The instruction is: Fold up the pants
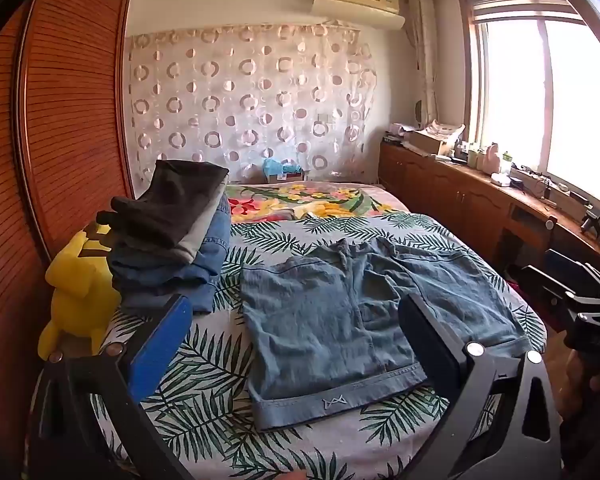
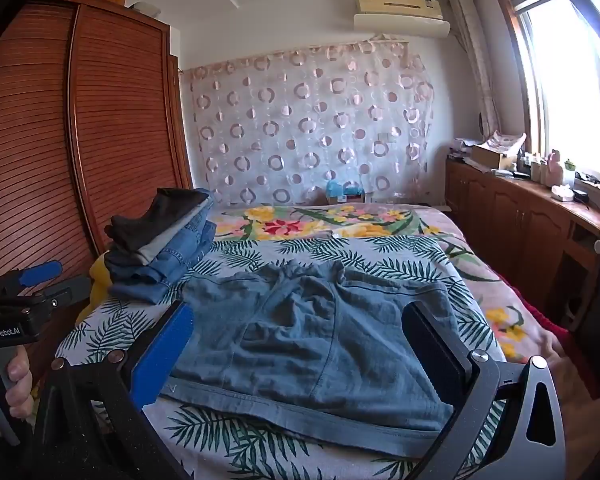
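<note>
A pair of light blue denim shorts (image 1: 360, 312) lies flat on the leaf-print bed cover (image 1: 204, 392), waistband away from me, leg hems at the near edge. It also shows in the right wrist view (image 2: 300, 340). My left gripper (image 1: 296, 332) is open and empty, held above the near hem at the left leg. My right gripper (image 2: 300, 340) is open and empty, held above the shorts near the right leg. The right gripper's body shows at the far right of the left wrist view (image 1: 580, 300); the left gripper's body at the left of the right wrist view (image 2: 24, 292).
A stack of folded pants (image 1: 172, 240) sits at the left of the bed, also in the right wrist view (image 2: 164, 240). A yellow plush toy (image 1: 80, 288) lies beside it. A wooden wardrobe (image 1: 60, 120) stands at the left, a low cabinet (image 1: 480, 200) under the window at the right.
</note>
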